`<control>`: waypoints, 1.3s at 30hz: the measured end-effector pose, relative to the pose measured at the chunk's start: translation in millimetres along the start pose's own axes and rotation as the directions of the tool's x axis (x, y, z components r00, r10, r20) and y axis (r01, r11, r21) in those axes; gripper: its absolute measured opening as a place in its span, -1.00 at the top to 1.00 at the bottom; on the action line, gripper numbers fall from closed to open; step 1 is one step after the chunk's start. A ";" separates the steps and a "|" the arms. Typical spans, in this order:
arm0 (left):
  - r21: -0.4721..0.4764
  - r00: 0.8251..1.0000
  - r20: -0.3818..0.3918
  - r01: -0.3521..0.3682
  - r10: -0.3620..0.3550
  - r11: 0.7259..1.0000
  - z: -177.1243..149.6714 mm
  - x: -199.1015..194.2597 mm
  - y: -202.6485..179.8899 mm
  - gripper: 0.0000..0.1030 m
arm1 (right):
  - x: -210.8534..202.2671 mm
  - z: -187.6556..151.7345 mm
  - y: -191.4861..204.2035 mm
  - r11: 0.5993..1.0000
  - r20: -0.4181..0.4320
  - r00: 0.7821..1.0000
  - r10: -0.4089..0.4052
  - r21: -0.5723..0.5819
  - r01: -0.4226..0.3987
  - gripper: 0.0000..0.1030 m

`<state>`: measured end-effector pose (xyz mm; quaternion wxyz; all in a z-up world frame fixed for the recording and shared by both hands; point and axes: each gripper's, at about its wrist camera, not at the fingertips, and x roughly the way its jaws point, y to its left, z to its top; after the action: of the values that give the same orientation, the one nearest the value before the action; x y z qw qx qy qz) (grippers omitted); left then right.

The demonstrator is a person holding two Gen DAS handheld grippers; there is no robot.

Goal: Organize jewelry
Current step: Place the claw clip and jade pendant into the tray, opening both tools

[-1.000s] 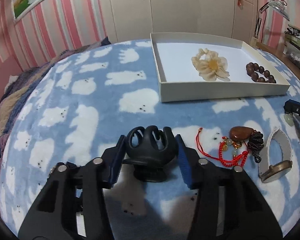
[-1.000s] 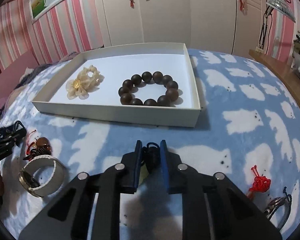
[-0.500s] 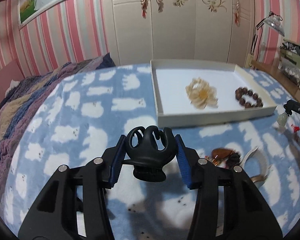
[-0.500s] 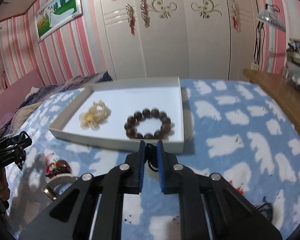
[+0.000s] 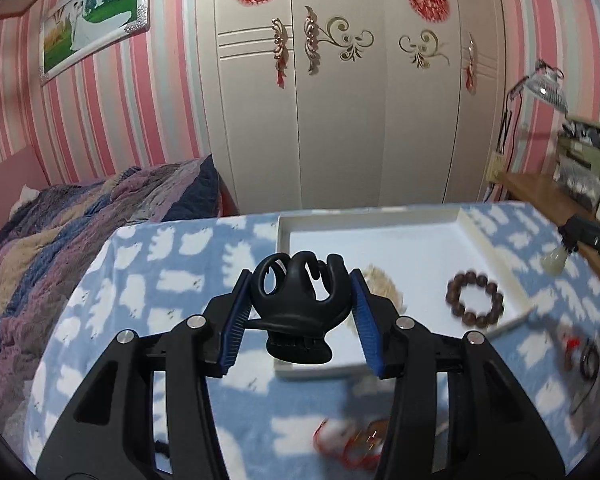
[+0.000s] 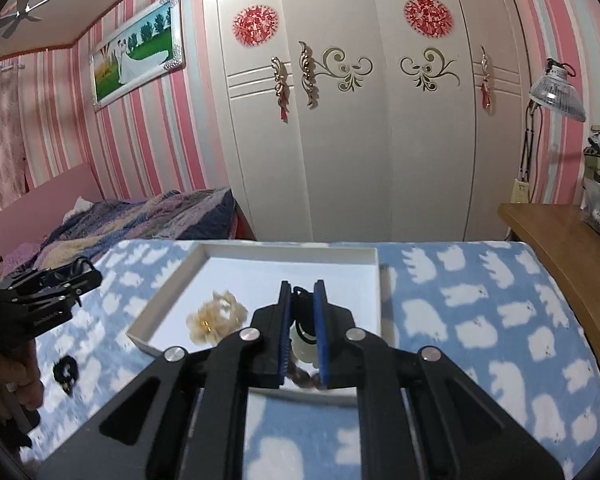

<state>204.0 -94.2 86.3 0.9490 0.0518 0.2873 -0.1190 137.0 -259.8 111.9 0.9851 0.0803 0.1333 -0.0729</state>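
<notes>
Your blanket (image 5: 172, 280), blue with white bears, covered the surface and carried a white tray (image 5: 494, 248) near its far edge. Nearer you, a blurred red cord (image 5: 346, 446) lay on it, and a small dark piece (image 6: 65, 372) lay left of the tray.

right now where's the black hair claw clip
In the left wrist view the black hair claw clip is pinched in the left gripper, lifted over the near-left corner of the white tray.
</notes>
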 end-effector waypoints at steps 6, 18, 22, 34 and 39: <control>-0.010 1.000 -0.020 0.006 -0.006 1.000 5.7 32.5 -9.9 0.07 | 35.7 -5.2 15.1 0.999 -0.057 0.997 0.043 -0.004 -0.043 0.79; 0.009 0.993 -0.121 0.002 -0.001 1.000 -30.9 103.3 -19.1 0.07 | 87.6 -40.9 21.1 0.999 -0.167 0.985 0.035 -0.022 -0.039 0.79; -0.007 0.990 -0.143 -0.003 0.002 1.000 -34.9 111.5 -11.7 0.07 | 92.7 -44.1 15.8 1.000 -0.171 0.985 0.009 -0.021 -0.013 0.79; 0.000 0.983 -0.181 0.000 0.000 1.000 -45.4 124.8 -11.0 0.07 | 103.2 -47.3 -8.8 0.999 -0.197 0.980 -0.038 0.018 0.042 0.79; 0.010 0.982 -0.190 -0.002 0.004 1.000 -45.4 131.1 -15.4 0.07 | 106.8 -50.3 -12.4 0.998 -0.208 0.977 -0.053 0.017 0.058 0.79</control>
<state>281.6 -127.2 -25.0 0.9172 0.0682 0.3759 -0.1133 224.2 -276.0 33.1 0.9625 0.0948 0.2365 -0.0931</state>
